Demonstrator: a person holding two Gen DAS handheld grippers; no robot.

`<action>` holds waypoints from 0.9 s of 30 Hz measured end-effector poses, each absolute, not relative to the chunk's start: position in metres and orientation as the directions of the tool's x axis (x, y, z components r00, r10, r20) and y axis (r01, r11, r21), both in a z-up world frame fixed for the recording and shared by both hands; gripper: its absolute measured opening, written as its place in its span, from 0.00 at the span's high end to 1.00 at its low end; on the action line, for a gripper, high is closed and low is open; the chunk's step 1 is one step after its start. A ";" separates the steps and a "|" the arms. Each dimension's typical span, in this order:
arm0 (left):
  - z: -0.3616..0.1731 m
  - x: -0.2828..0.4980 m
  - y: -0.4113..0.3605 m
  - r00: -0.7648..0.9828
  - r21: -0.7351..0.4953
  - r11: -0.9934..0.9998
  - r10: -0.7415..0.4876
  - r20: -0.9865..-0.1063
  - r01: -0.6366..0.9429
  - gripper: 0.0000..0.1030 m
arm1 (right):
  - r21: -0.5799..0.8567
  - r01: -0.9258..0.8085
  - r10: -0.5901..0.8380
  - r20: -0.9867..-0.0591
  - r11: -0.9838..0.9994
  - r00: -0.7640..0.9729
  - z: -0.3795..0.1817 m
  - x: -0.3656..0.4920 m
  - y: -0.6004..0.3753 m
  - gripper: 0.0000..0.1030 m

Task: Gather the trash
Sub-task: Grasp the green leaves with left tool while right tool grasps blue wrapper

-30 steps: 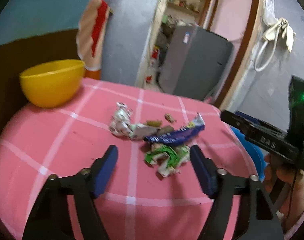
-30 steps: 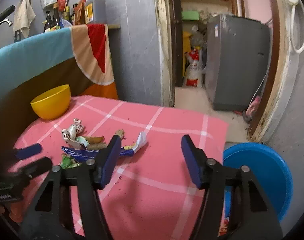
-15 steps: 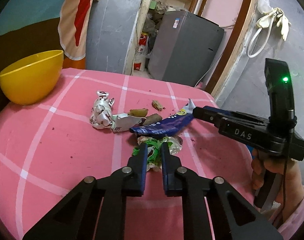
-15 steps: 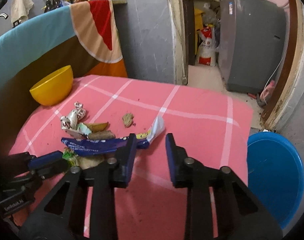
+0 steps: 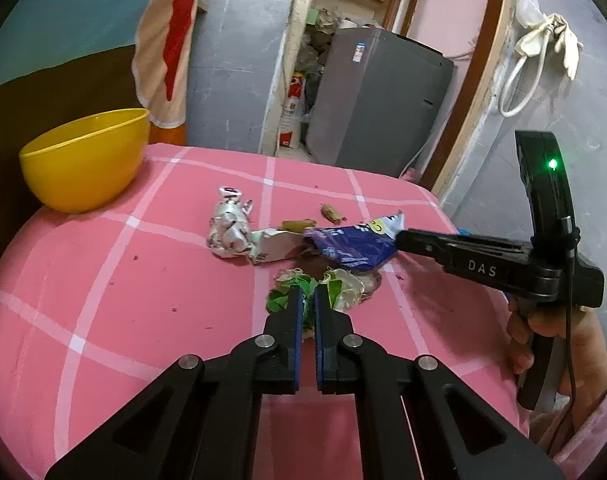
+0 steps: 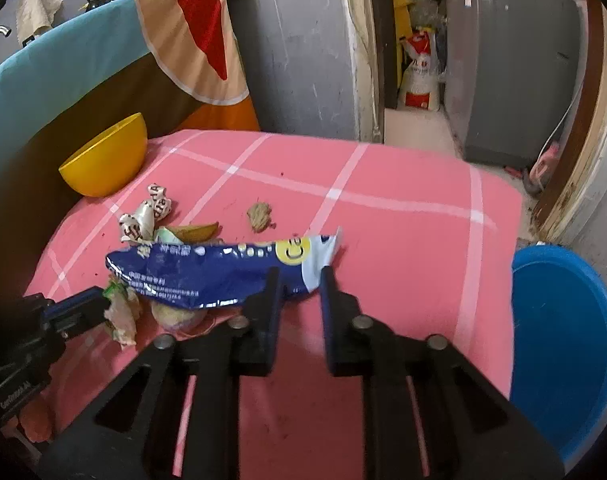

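Between its fingertips the left gripper (image 5: 308, 295) clenches a green wrapper (image 5: 283, 294); the right gripper (image 6: 299, 276) pinches a blue wrapper (image 6: 207, 270).

I see a counter (image 5: 103, 280) covered in pink with white check lines; a plain yellow bowl (image 5: 85, 160); a dark blue wrapper (image 6: 207, 268) with yellow print; a green-and-white wrapper (image 5: 343, 286); a blue tub (image 6: 563, 340).

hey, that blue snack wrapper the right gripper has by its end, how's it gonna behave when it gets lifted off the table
The blue wrapper is thin, creased film, so it will likely droop from the right gripper. It looks flat and empty, so probably very light. Its glossy surface may slip, since only the torn white end sits between the fingers.
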State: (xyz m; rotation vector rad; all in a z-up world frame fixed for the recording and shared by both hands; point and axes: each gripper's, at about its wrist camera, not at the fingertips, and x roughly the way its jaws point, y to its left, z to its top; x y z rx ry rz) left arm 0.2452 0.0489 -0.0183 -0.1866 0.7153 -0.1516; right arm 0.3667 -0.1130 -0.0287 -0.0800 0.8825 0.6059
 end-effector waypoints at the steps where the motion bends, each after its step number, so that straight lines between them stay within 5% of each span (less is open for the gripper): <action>1: -0.018 0.244 0.050 0.750 -0.223 0.972 -0.197 -0.632 0.067 0.97 | 0.184 -0.525 0.466 -0.747 0.831 0.474 -0.030 0.367 -0.113 1.00; 21: -0.007 0.235 0.065 0.799 -0.210 0.978 -0.111 -0.591 -0.019 0.97 | 0.193 -0.530 0.488 -0.715 0.826 0.500 -0.024 0.360 -0.119 0.99; 27: -0.006 0.239 0.075 0.809 -0.219 0.975 -0.101 -0.579 -0.035 0.97 | 0.185 -0.506 0.459 -0.738 0.842 0.494 -0.025 0.376 -0.114 0.81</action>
